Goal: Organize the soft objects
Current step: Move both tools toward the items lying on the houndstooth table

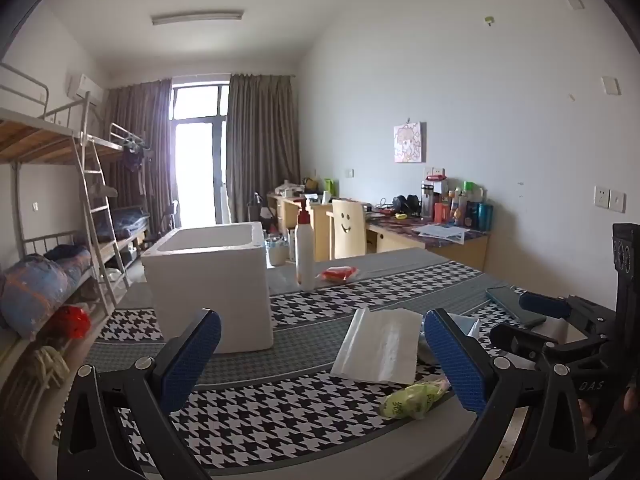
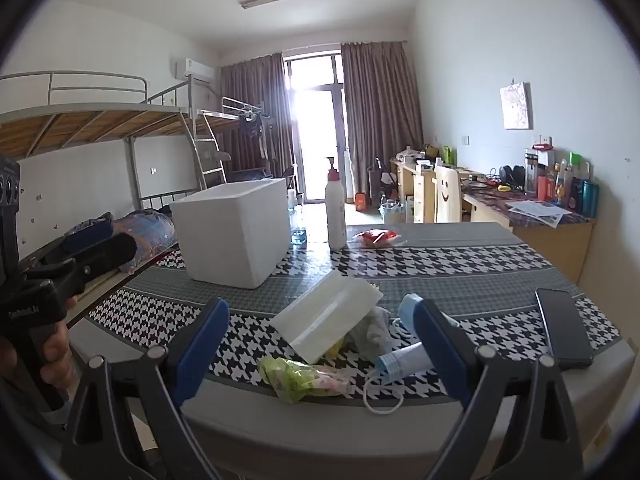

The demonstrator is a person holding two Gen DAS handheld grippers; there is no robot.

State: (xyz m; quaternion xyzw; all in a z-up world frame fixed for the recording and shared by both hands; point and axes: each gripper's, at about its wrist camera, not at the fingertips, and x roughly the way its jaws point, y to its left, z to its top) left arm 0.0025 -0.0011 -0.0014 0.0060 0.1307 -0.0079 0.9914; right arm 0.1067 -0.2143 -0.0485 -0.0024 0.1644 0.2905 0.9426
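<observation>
Both cameras sit low at the near edge of the table (image 1: 304, 344), looking slightly down along their own tongs toward the window (image 1: 200, 152). The left view stands further left, the right tongs (image 1: 548, 308) at its right edge. Both share the white box (image 2: 236, 232), bottle (image 2: 335, 208), packets and phone (image 2: 562, 326).

Near the front edge of the houndstooth-covered worktop (image 2: 460, 264) lie a crumpled green plastic bag (image 2: 298, 376), a flat white folded sheet (image 2: 326, 320) tilted over a grey crumpled cloth (image 2: 374, 330), and a light-blue face mask (image 2: 400, 362) with white ear loop, close together.
</observation>
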